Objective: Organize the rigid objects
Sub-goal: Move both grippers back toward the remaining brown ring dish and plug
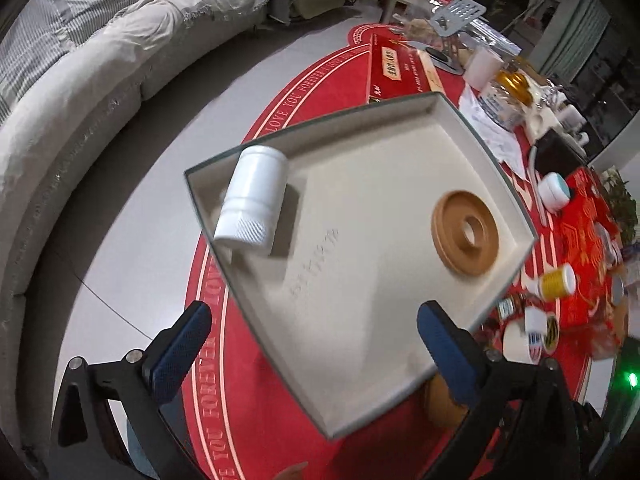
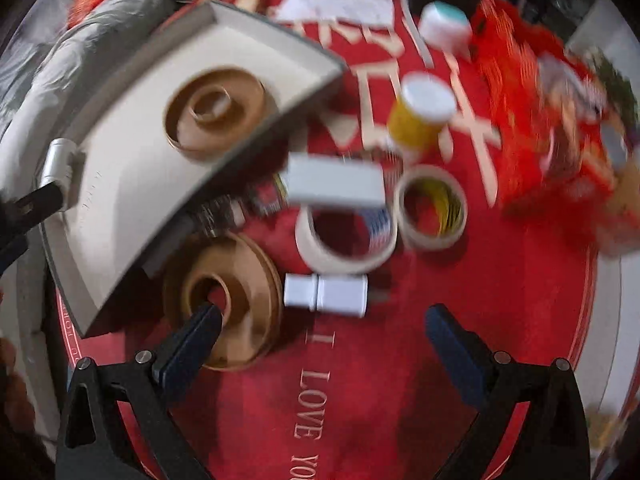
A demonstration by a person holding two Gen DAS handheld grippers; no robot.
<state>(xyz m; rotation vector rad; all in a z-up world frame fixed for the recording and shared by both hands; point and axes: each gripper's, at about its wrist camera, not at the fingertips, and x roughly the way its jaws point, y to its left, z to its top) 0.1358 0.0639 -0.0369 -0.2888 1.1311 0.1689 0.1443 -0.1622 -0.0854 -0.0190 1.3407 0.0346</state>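
A shallow white box tray [image 1: 360, 184] sits on a red round mat [image 1: 280, 420]. In it, a white bottle [image 1: 252, 200] lies on its side at the far left corner and a brown wooden ring [image 1: 466, 232] rests at the right. My left gripper [image 1: 312, 316] is open above the tray's near part and holds nothing. My right gripper [image 2: 324, 316] is open over the mat, just short of a small white bottle [image 2: 326, 294] lying on its side. Its left finger overlaps a second brown ring [image 2: 244, 292] beside the tray [image 2: 132, 200].
Two tape rolls [image 2: 344, 256] [image 2: 432, 208], a white box [image 2: 336, 184], a yellow bottle with a white cap [image 2: 420, 116] and a white-and-teal jar [image 2: 444, 24] lie beyond the small bottle. A red box [image 2: 560, 140] is at the right. A grey sofa [image 1: 80, 80] curves along the left.
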